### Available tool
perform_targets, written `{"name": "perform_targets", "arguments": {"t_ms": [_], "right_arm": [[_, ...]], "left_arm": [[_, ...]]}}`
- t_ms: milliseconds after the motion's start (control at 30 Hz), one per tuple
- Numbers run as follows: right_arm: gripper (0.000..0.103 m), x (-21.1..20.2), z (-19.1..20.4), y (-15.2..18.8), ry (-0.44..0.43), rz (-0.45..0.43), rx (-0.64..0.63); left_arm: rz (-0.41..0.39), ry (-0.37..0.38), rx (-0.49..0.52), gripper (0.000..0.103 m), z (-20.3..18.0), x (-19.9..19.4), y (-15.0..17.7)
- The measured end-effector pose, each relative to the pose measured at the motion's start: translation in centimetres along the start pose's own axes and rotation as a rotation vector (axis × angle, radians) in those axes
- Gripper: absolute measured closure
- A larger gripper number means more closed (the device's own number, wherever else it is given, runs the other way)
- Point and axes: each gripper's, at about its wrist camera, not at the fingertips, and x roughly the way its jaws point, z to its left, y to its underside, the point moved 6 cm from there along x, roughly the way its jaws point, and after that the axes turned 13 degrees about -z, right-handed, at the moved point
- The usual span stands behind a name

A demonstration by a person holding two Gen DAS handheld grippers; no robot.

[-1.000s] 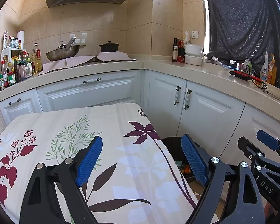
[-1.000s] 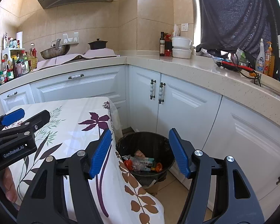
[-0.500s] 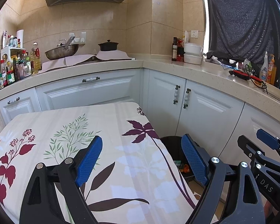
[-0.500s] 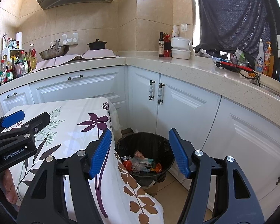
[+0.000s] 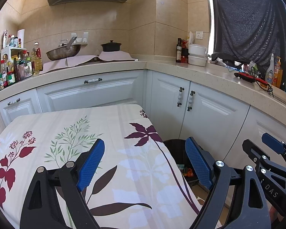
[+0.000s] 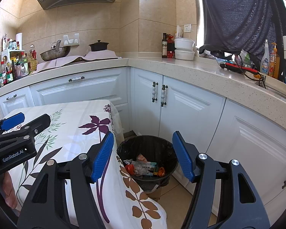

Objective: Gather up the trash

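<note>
Left gripper: the black two-finger left gripper (image 5: 145, 160) with blue ribbed pads hangs tilted downward over the table's right edge, jaws spread wide with nothing between them; in the right wrist view its side (image 6: 19, 133) shows at the left, a bare hand (image 6: 8, 189) just beneath it.
Right gripper: the matching black-and-blue right gripper (image 6: 141, 154) points down toward the bin, jaws standing apart and empty; its fingers (image 5: 272, 146) show at the right edge of the left wrist view.
Table: a table draped in a cream floral tablecloth (image 5: 70, 133), printed with red, green and purple leaves, stands before the white cabinets (image 6: 190, 110).
Bin: one round black bin lined with a black bag (image 6: 148, 145) stands on the floor between the table's corner and the cabinets, directly beyond the right gripper's pads; the left wrist view catches only part of it (image 5: 173, 148).
Trash: crumpled wrappers and packets in red, orange, white and teal (image 6: 143, 167) lie in a heap at the bottom of the bin; a count cannot be told.
Counter: one steel wok (image 5: 63, 51), one black lidded pot (image 5: 111, 46) and two stacked white lidded tubs (image 6: 184, 48) stand on the beige worktop.
</note>
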Motion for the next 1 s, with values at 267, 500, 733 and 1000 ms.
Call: {"name": "perform_targets", "arguments": {"t_ms": [267, 500, 733, 1000], "right_arm": [[0.041, 0.10, -0.06, 0.03, 0.000, -0.001, 0.000], [0.041, 0.09, -0.08, 0.02, 0.000, -0.002, 0.000], [0.041, 0.10, -0.11, 0.02, -0.001, -0.001, 0.000], [0.041, 0.09, -0.08, 0.01, 0.000, -0.002, 0.000]], "left_arm": [[0.001, -0.003, -0.004, 0.019, 0.09, 0.13, 0.02], [0.001, -0.002, -0.004, 0.019, 0.10, 0.12, 0.01], [0.001, -0.004, -0.005, 0.019, 0.14, 0.10, 0.01], [0.005, -0.007, -0.009, 0.019, 0.22, 0.06, 0.07]]}}
